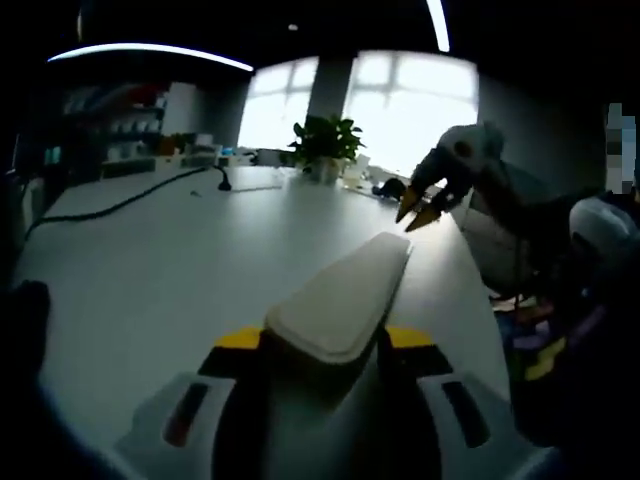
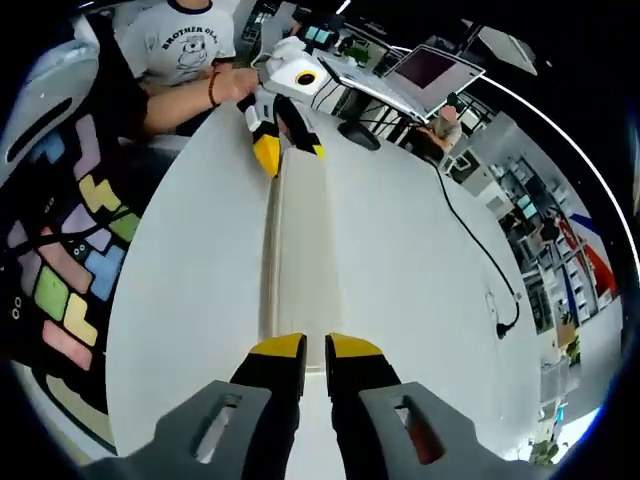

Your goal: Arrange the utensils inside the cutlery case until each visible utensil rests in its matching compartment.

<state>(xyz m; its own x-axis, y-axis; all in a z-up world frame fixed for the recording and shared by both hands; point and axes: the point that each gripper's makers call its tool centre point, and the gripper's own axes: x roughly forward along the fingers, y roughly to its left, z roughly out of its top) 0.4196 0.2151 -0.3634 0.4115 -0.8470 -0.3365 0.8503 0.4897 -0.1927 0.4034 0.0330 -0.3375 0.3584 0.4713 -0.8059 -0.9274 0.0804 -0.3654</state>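
Presently catalogued, one moment, two views.

Item 1: cutlery case (image 1: 350, 295), cream-white, long and narrow, lying lengthwise along the pale worktop (image 1: 150, 270) and spanning from one gripper to the other. No utensil or compartment can be made out, and whether the case is shut or merely seen edge-on cannot be told.

Item 2: left hand-held gripper (image 1: 325, 337). Its yellow-tipped jaws stand either side of the near end of the case and appear clamped across its width. In the right gripper view a hand with a red wristband holds it.

Item 3: right hand-held gripper (image 2: 312, 348). The jaws are drawn nearly together, and the thin end of the case (image 2: 300, 250) seems nipped between them. The bite looks slight.

Item 4, surroundings: black cable (image 2: 470, 240) trailing across the worktop (image 2: 400, 250); potted plant (image 1: 325, 140) before a bright window; monitor (image 2: 430, 65) at the far side; block-patterned fabric (image 2: 70, 270) beside the worktop edge.

Hazards, judged:
- The narrow hold at the right end may slip if either hand pulls or lifts unevenly, and that end would drop.
- Opposed twisting of the two hands could flex the case or spring it open, scattering whatever is inside.
- The case lies near the worktop edge by the fabric, so a sideways shove could send it over and out of sight.
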